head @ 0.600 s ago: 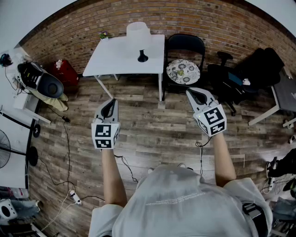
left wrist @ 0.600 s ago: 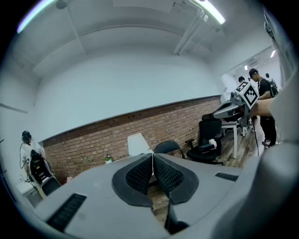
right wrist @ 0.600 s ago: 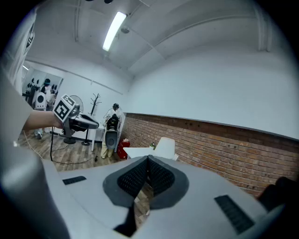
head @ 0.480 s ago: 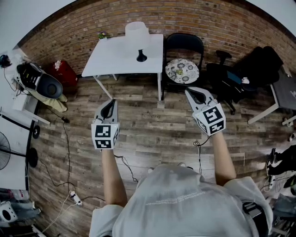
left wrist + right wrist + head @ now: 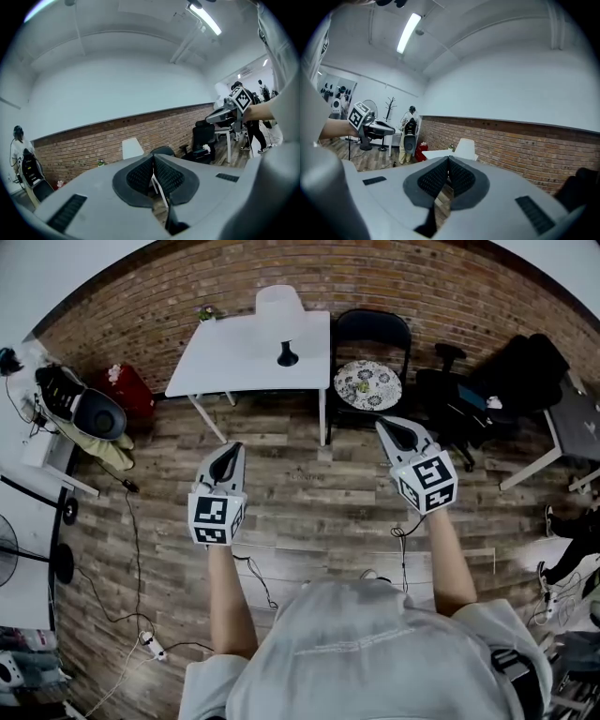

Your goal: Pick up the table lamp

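Observation:
The table lamp stands at the back of a white table (image 5: 234, 362) against the brick wall: a white shade (image 5: 278, 298) over a black base (image 5: 288, 356). Both grippers hang over the wooden floor, well short of the table. My left gripper (image 5: 228, 454) is shut and holds nothing. My right gripper (image 5: 394, 430) is likewise shut and holds nothing. The left gripper view shows the shade (image 5: 131, 148) just left of the closed jaws. In the right gripper view the shade (image 5: 465, 148) shows just right of the jaws.
A black folding chair (image 5: 373, 329) with a round patterned cushion (image 5: 367, 384) stands right of the table, with an office chair (image 5: 469, 399) beyond. A small plant (image 5: 207, 312) sits on the table corner. Cables (image 5: 136, 521) cross the floor at left, near a red box (image 5: 124, 385).
The left gripper has dropped slightly nearer to me. The right gripper has barely moved. Both stay shut.

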The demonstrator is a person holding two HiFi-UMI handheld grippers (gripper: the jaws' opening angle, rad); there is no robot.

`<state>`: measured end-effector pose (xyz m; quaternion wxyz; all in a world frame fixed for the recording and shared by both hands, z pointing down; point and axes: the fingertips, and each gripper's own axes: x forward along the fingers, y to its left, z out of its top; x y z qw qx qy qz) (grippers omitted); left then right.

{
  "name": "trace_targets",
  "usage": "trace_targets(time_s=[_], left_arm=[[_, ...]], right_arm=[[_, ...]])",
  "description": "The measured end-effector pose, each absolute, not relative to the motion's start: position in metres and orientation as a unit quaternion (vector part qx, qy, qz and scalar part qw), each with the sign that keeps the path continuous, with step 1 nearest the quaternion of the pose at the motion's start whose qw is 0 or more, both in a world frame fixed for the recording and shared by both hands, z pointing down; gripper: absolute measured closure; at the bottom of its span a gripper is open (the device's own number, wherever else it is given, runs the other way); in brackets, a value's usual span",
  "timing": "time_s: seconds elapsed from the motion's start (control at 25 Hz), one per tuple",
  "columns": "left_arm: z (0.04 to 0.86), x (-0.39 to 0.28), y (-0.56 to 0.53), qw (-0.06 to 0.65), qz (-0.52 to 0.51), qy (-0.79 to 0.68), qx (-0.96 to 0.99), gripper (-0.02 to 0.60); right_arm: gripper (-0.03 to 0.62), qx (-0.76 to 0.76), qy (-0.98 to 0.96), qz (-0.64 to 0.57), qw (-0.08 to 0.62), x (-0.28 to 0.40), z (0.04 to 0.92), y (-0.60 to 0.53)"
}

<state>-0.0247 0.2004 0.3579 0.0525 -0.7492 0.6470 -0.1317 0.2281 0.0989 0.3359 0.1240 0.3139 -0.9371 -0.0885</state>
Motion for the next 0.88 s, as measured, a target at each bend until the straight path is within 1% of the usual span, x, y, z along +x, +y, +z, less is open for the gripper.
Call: trace_targets(time_s=[0.16,0.32,0.4,0.56,0.68,0.8,0.88], left_arm=[[0.365,-0.040,0.204,0.043,-0.136,0.651,-0.745,0.568],[0.366,-0.056,0.207,0.042,-0.139,0.650,-0.746,0.568],[0.367,-0.064,0.208,0.041,-0.140,0.650,-0.746,0.568],[0.368,-0.074,0.208,0.043,-0.131,0.651,-0.746,0.568],[0.368,-0.083,0.210,0.046,-0.132,0.649,-0.748,0.568],[0.370,-0.094,0.211,0.046,-0.133,0.649,-0.748,0.568],[0.372,-0.099,0.212,0.044,-0.136,0.648,-0.748,0.568]], right_arm=[[0.588,0.314,-0.937,-0.081,0.128,0.219,0.342,0.106],[0.551,0.310,-0.938,-0.075,0.136,0.202,0.345,0.111],[0.522,0.305,-0.939,-0.075,0.141,0.193,0.348,0.113],[0.440,0.297,-0.942,-0.070,0.141,0.178,0.351,0.115],[0.422,0.295,-0.943,-0.068,0.137,0.166,0.350,0.118],[0.372,0.296,-0.943,-0.070,0.133,0.153,0.349,0.119],[0.372,0.297,-0.942,-0.076,0.137,0.146,0.350,0.120]])
